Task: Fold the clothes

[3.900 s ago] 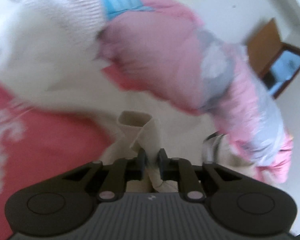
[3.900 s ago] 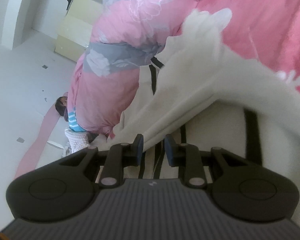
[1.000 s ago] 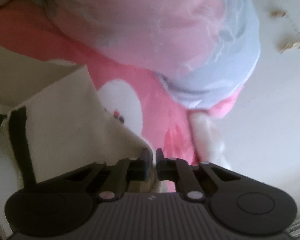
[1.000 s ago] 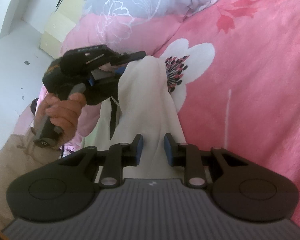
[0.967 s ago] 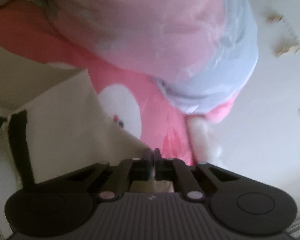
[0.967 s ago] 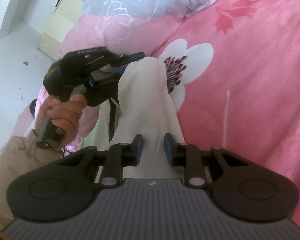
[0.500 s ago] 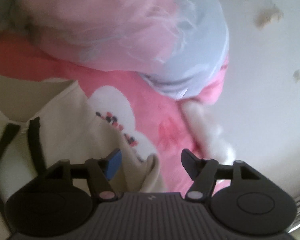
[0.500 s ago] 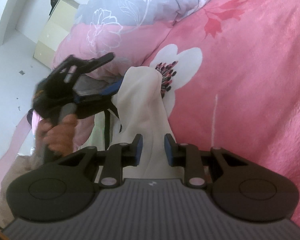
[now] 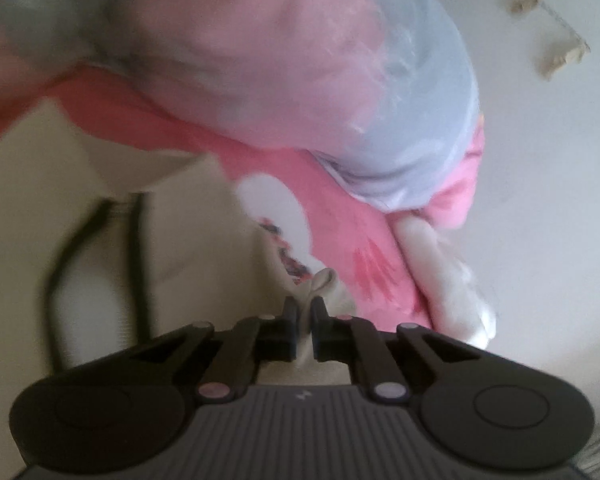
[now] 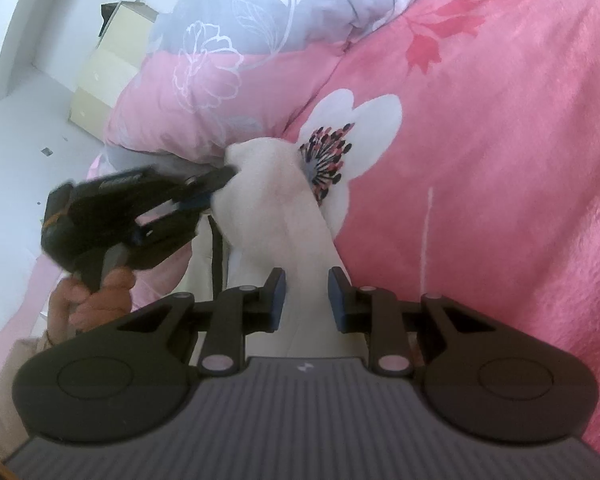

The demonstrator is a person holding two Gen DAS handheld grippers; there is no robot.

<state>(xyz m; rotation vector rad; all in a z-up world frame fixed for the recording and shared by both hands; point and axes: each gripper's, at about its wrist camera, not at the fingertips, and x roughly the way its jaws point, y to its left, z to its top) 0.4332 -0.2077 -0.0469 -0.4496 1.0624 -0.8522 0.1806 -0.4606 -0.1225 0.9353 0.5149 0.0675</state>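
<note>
Cream garment [image 10: 284, 216] lies on the bed, stretched between the two grippers. The left gripper [image 9: 305, 309] has its jaws pressed together on a small peak of the cream cloth, which sticks up between the tips in the left wrist view; in the right wrist view the same tool sits at 9 o'clock, biting the far end of the cloth, with a person's hand [image 10: 94, 300] wrapped around its handle at 8 o'clock. The right gripper [image 10: 306, 280] has its jaws partly spread with a band of the cream cloth running between them; whether the pads press on it I cannot tell. Outward from the left jaws, a black strap [image 9: 134, 264] on the garment runs at 9 o'clock, blurred. Beneath the cloth a pink bedspread [image 10: 500, 160] carries a white flower print [image 10: 360, 120] at 12 o'clock of the right jaws. A pink and grey quilt [image 10: 236, 40] is bunched at 11 o'clock, with a pale cabinet [image 10: 104, 80] on the floor at 10 o'clock.
</note>
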